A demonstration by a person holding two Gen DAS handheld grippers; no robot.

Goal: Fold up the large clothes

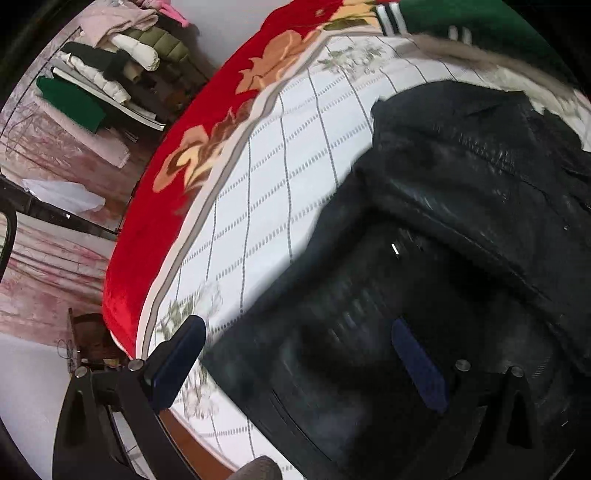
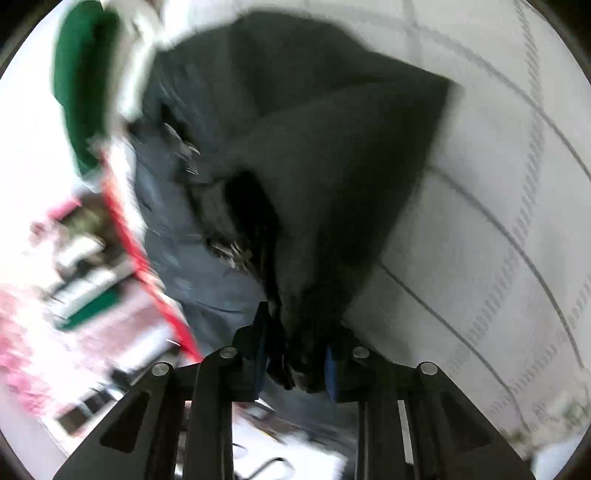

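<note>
While the right gripper [image 2: 295,354] points steeply down toward the bed, its two blue-padded fingers [image 2: 260,354] are pinched on a bunched fold of the black jacket [image 2: 325,155]; the cloth fills the narrow gap between the pads and hangs out below them. From the pinch the jacket rises in a dark, creased ridge and spreads away over the white checked sheet [image 2: 498,221]. Right wrist view is heavily smeared; fine detail is lost.

Left gripper [image 1: 301,356] is also tilted down, its jaws standing wide apart. One blue pad [image 1: 181,358] sits over the sheet's near edge, clear of the cloth. The other pad [image 1: 419,365] lies over the jacket's shiny black fabric; contact there cannot be told through the blur. Nothing is clamped between these fingers.

The jacket [image 1: 461,192] lies on the bed, covering the right half of the left wrist view, one thick padded fold running across its upper part and a pale fur-like trim [image 1: 480,59] along its far edge. A green garment with white stripes [image 1: 461,18] rests just beyond that trim. A red flowered blanket [image 1: 192,147] runs along the sheet's [image 1: 295,155] far side. Off the bed, a pile of folded clothes [image 1: 110,66] sits on the pinkish floor.
</note>
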